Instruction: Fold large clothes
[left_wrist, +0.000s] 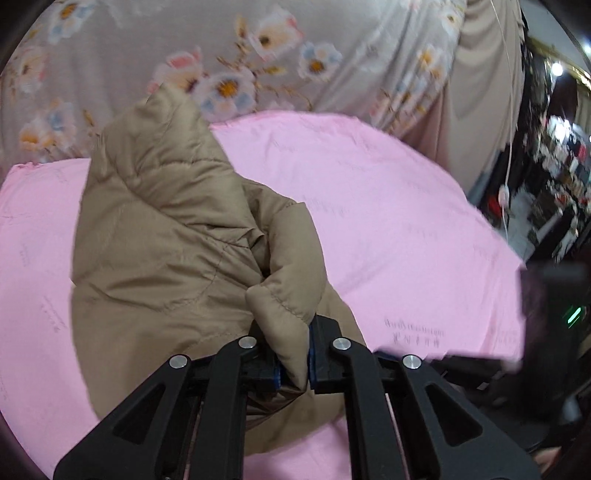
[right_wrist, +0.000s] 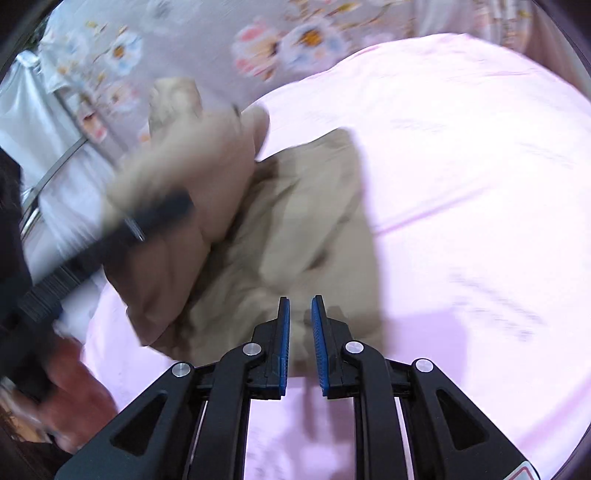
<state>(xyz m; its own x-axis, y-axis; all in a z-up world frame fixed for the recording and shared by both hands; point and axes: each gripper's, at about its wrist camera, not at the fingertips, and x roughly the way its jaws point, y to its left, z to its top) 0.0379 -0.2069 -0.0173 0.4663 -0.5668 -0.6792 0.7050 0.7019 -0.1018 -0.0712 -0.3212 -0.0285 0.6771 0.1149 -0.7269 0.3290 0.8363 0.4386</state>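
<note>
A tan quilted jacket (left_wrist: 162, 236) lies bunched on a pink sheet (left_wrist: 406, 229). My left gripper (left_wrist: 293, 354) is shut on a padded fold of the jacket and lifts it off the sheet. In the right wrist view the jacket (right_wrist: 295, 229) is blurred by motion, and the left gripper (right_wrist: 147, 221) shows as a dark blur holding its raised left part. My right gripper (right_wrist: 300, 321) hangs just above the jacket's near edge, its blue pads a small gap apart with nothing between them.
The pink sheet (right_wrist: 461, 184) covers a bed. A grey floral cloth (left_wrist: 221, 55) lies beyond it. A dark cluttered area with a white cable (left_wrist: 506, 192) is at the right. A metal rail (right_wrist: 48, 177) and white fabric are at the left.
</note>
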